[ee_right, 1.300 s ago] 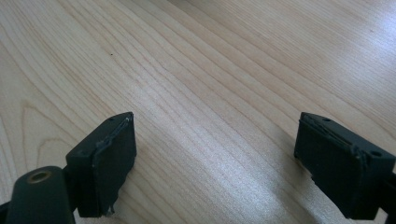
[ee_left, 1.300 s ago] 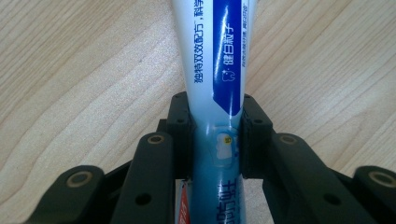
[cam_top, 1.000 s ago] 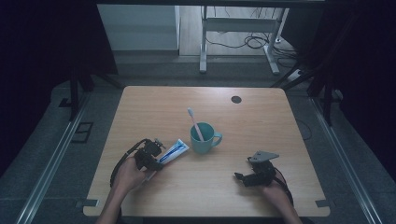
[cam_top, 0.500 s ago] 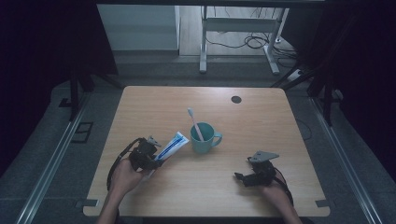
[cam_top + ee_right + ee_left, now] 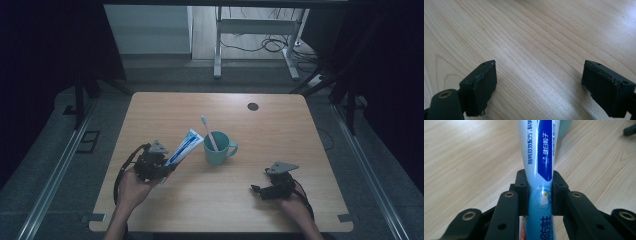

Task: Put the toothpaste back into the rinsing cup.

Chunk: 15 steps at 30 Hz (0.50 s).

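Note:
A blue-and-white toothpaste tube [image 5: 183,147] slants up off the table toward the teal mug [image 5: 219,149], which holds a white toothbrush [image 5: 209,133]. My left gripper [image 5: 161,170] is shut on the tube's lower part; in the left gripper view both pads press the tube [image 5: 541,157] from either side, at my left gripper [image 5: 539,192]. My right gripper [image 5: 256,190] rests low over the table's front right, and in the right gripper view my right gripper [image 5: 539,82] stands open with bare wood between its fingers.
The wooden table [image 5: 280,125] has a dark round grommet [image 5: 253,106] near its far edge. A white desk frame [image 5: 250,30] and cables lie on the floor beyond. Metal rails run along both sides of the table.
My left gripper has lifted the toothpaste tube off the table and tilted its far end up toward the mug. The right gripper has stayed where it was.

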### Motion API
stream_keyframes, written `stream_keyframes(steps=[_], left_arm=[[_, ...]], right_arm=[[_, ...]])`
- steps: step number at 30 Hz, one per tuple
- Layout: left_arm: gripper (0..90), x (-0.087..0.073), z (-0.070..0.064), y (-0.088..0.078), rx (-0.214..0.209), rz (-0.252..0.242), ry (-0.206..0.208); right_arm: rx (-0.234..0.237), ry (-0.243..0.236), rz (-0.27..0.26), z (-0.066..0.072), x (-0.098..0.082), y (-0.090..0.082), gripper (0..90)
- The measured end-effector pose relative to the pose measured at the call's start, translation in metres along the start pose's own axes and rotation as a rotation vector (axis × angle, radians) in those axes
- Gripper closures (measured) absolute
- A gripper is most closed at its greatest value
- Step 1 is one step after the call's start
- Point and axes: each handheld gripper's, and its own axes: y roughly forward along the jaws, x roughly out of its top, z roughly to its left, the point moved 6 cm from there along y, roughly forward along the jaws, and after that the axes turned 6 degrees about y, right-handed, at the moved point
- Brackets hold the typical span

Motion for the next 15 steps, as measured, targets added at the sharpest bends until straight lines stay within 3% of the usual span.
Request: stream_keyframes(steps=[15], left_arm=[[72.7,0.028,0.0,-0.01,0.025,-0.191,-0.006]], right_arm=[[-0.001,0.0,-0.001,0.0,0.0,0.0,12.8]])
